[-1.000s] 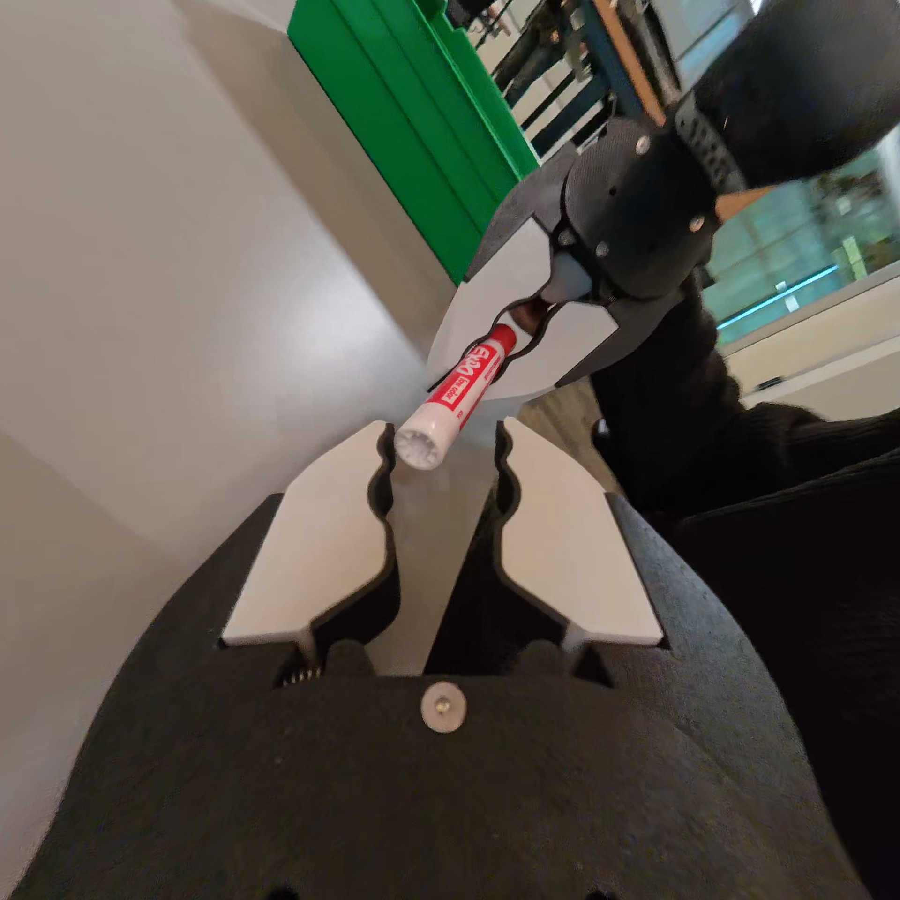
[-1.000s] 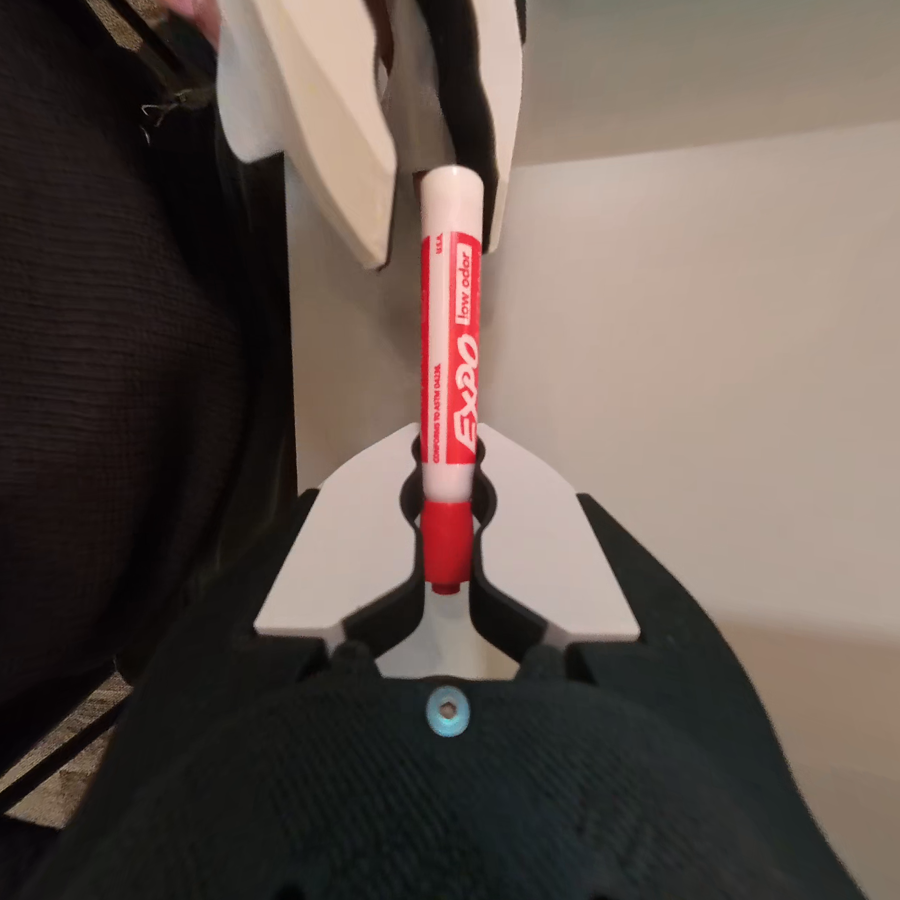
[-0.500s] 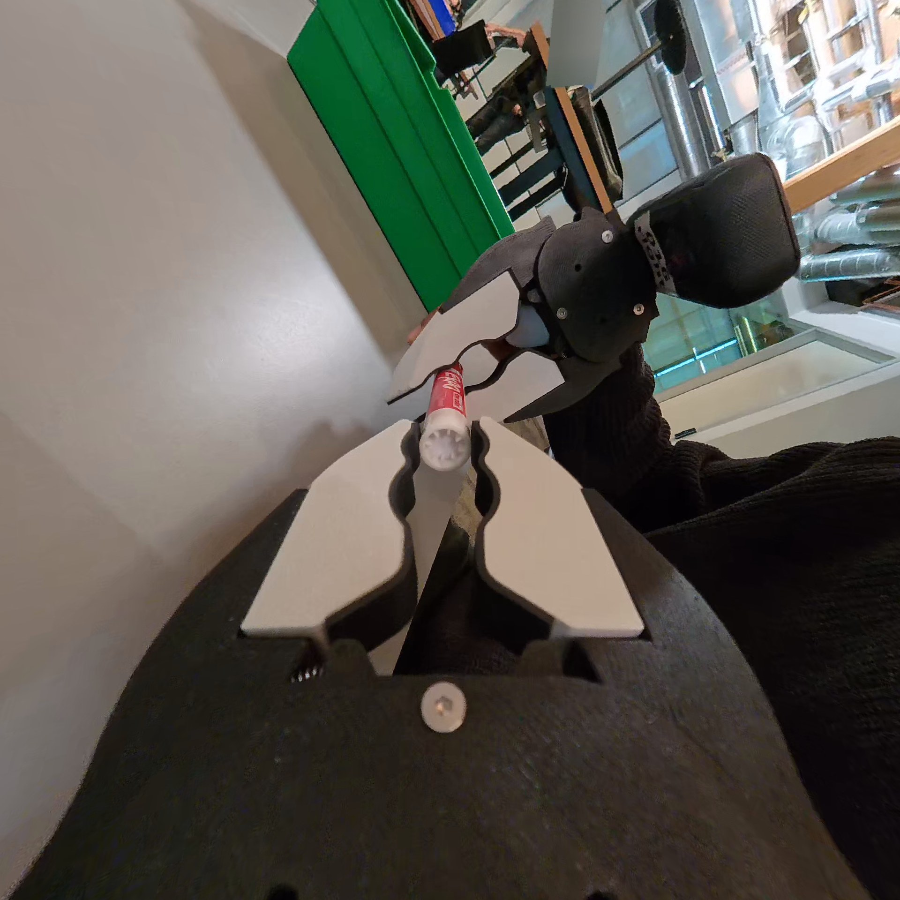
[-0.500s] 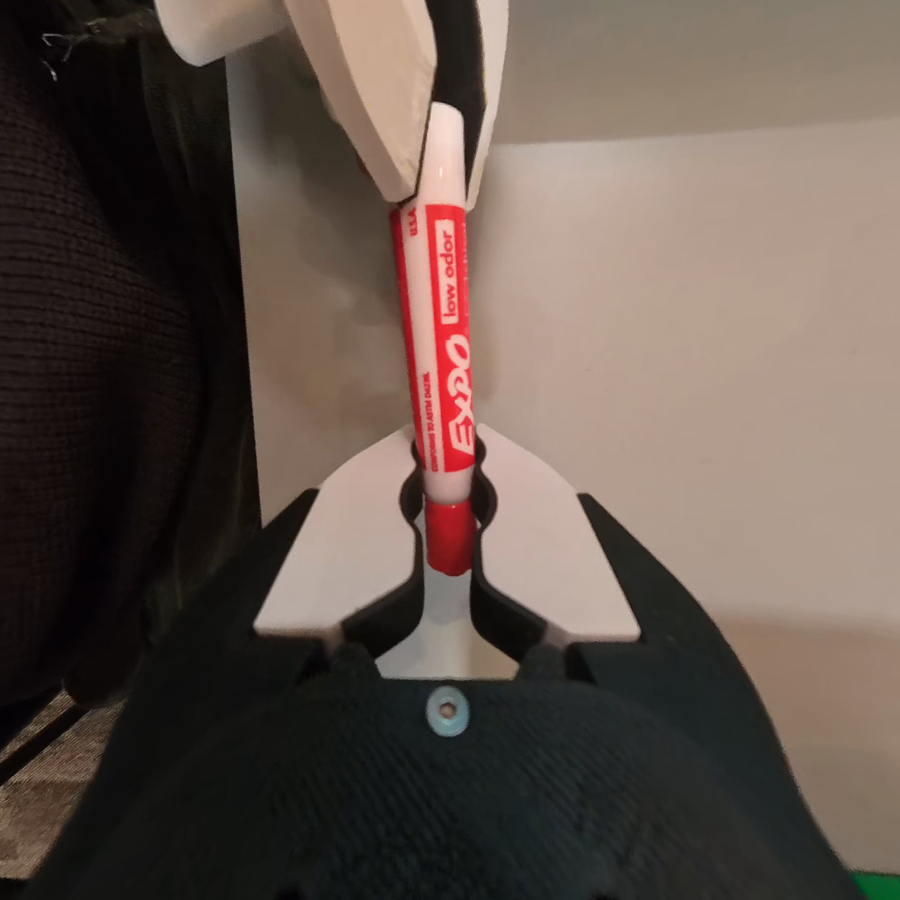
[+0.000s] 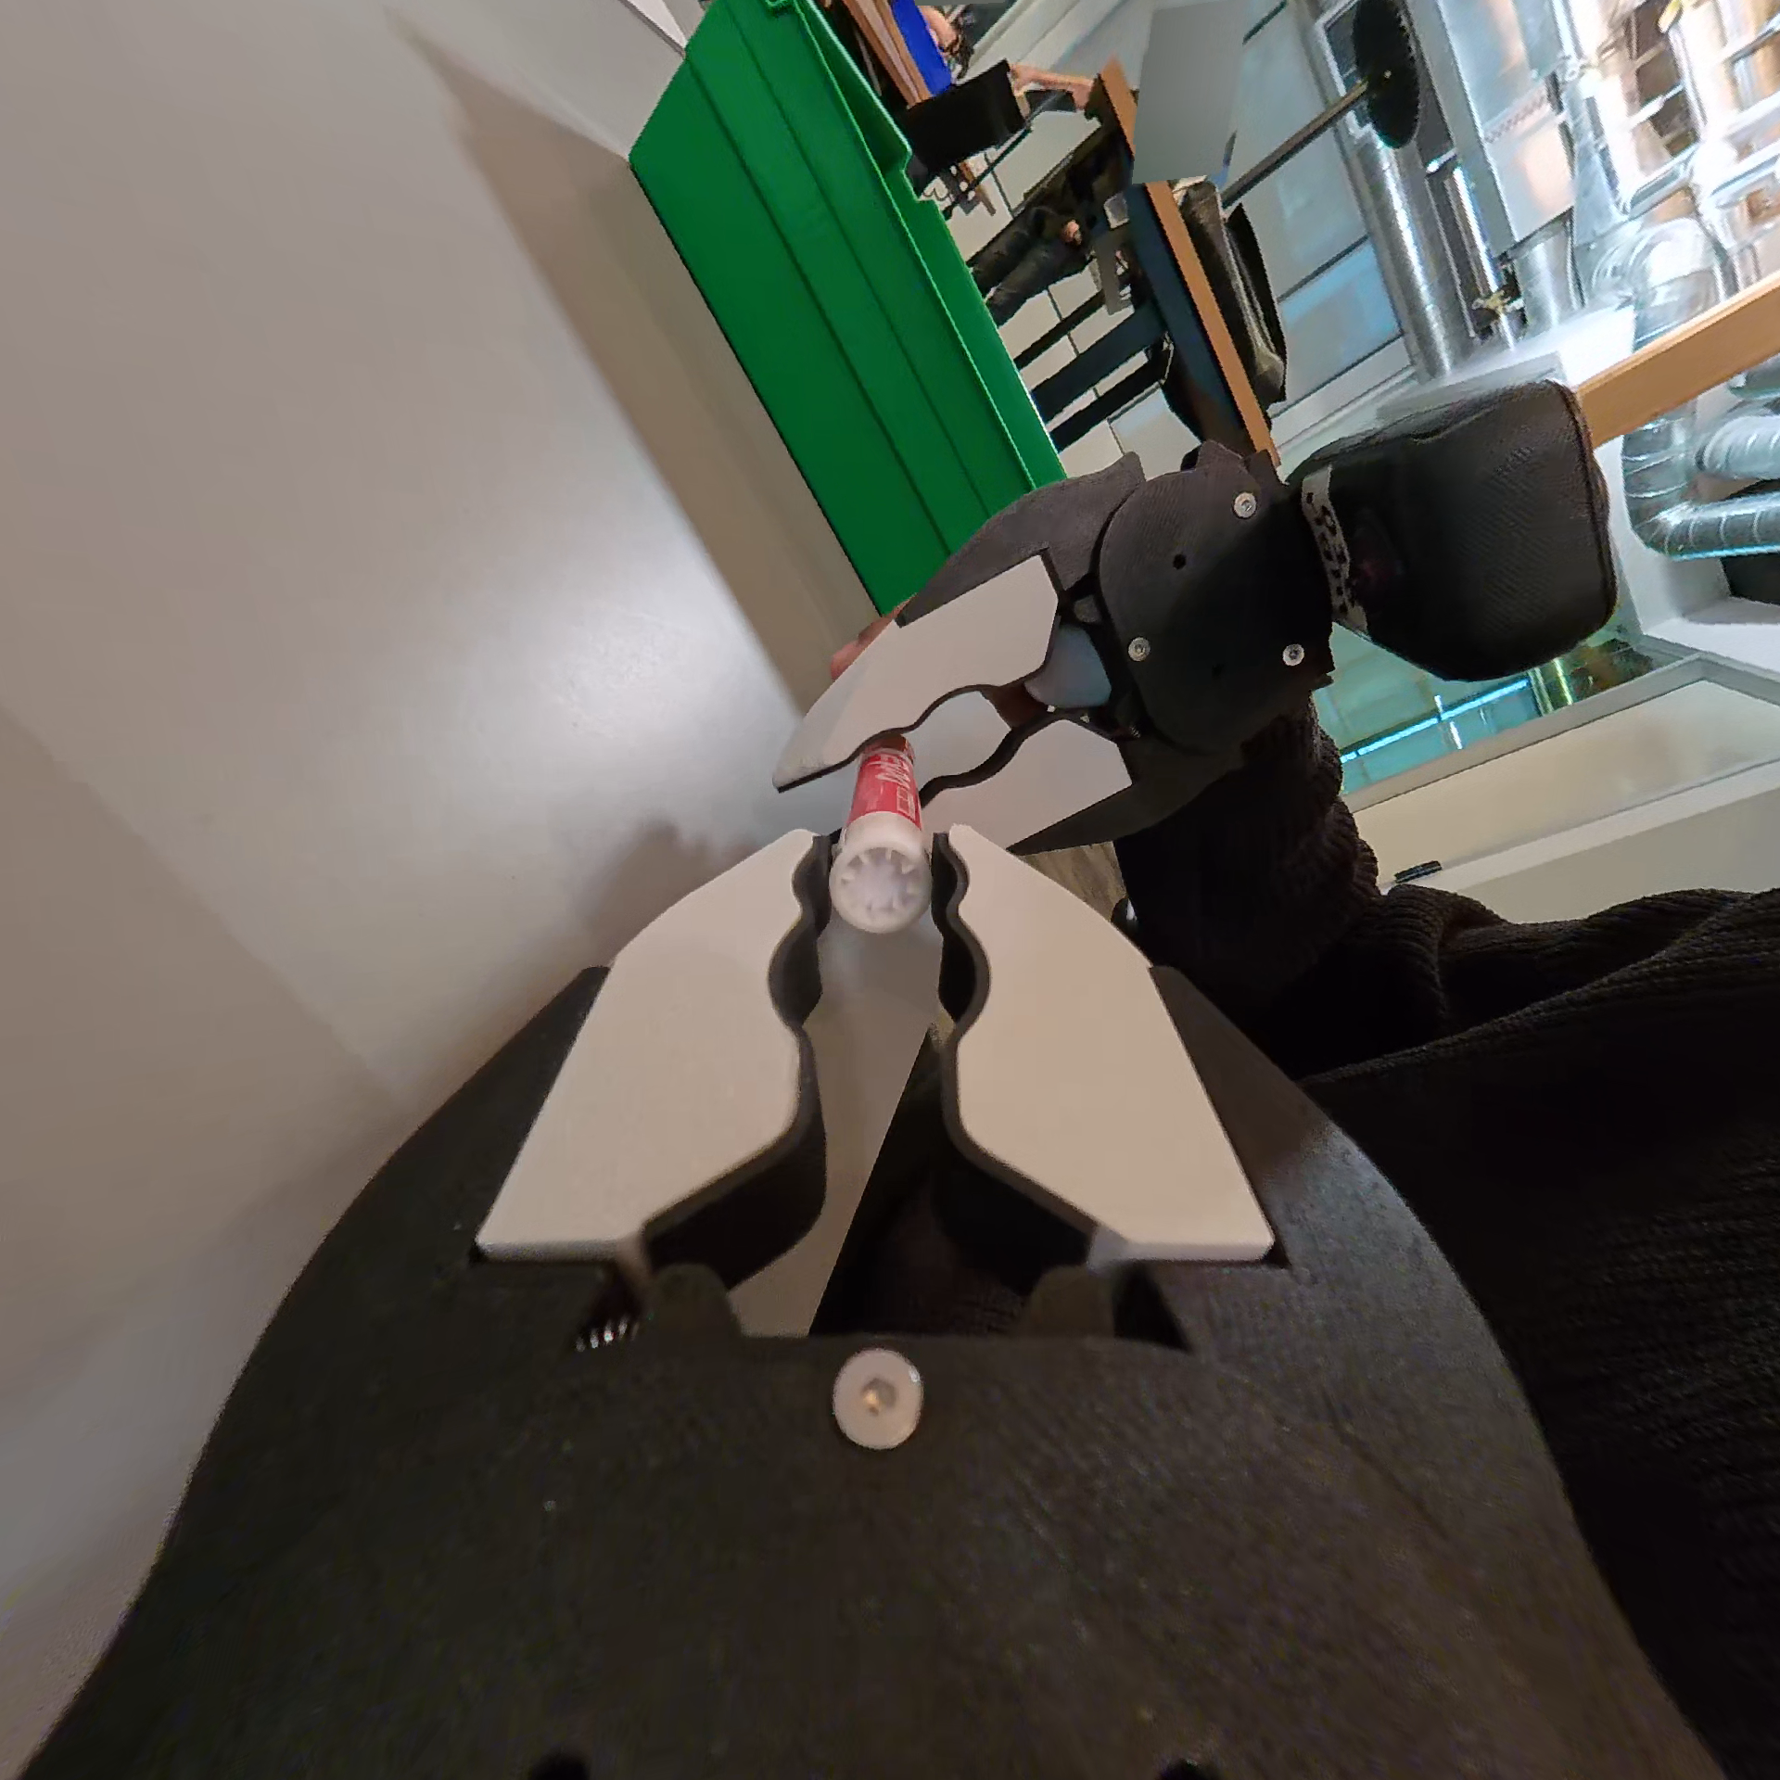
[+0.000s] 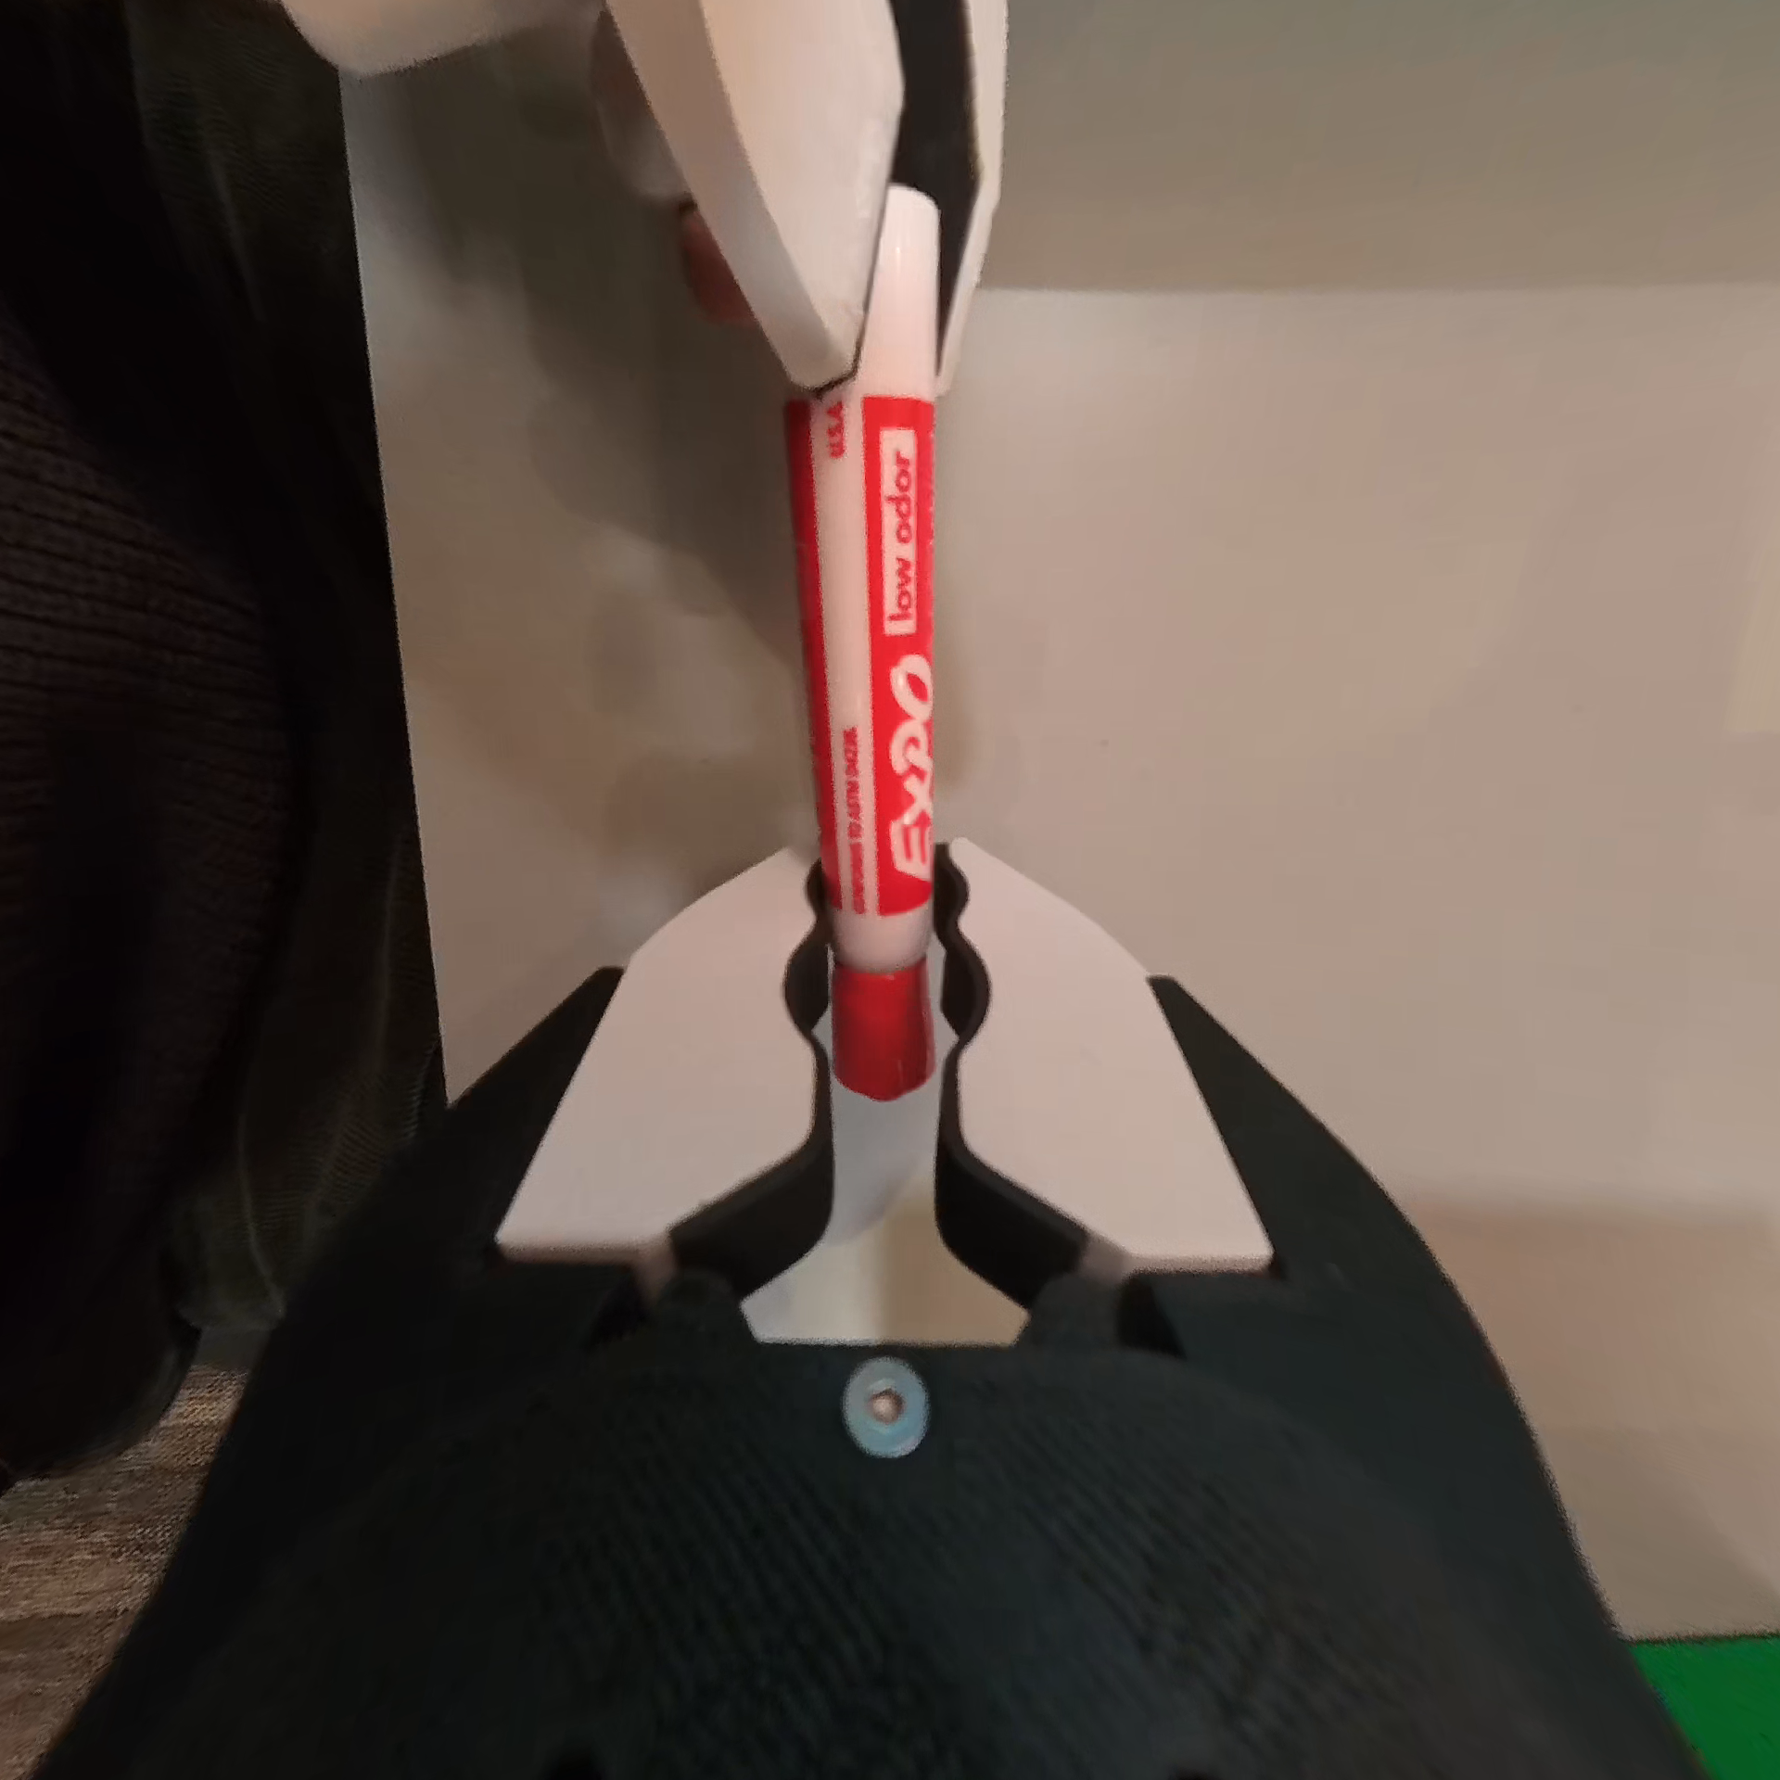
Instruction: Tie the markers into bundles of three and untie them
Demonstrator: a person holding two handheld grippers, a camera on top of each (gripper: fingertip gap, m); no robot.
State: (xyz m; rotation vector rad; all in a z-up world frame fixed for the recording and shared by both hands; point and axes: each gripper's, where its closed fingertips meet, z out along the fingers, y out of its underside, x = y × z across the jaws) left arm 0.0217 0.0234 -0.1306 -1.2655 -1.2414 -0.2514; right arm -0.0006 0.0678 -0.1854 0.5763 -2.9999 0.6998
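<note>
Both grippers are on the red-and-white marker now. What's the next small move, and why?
Probably reseat the left gripper farther along the marker before the right gripper lets go. The left gripper pinches only the white butt end at its very fingertips, a shallow hold, while the right gripper clamps the barrel just above the red cap.

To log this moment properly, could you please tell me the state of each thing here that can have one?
left tool: shut on the white back end of the marker.
right tool: shut on the marker near its red front end.
marker: held in the air by both tools, no cap visible.
green crate: beyond the tools, untouched.
</note>
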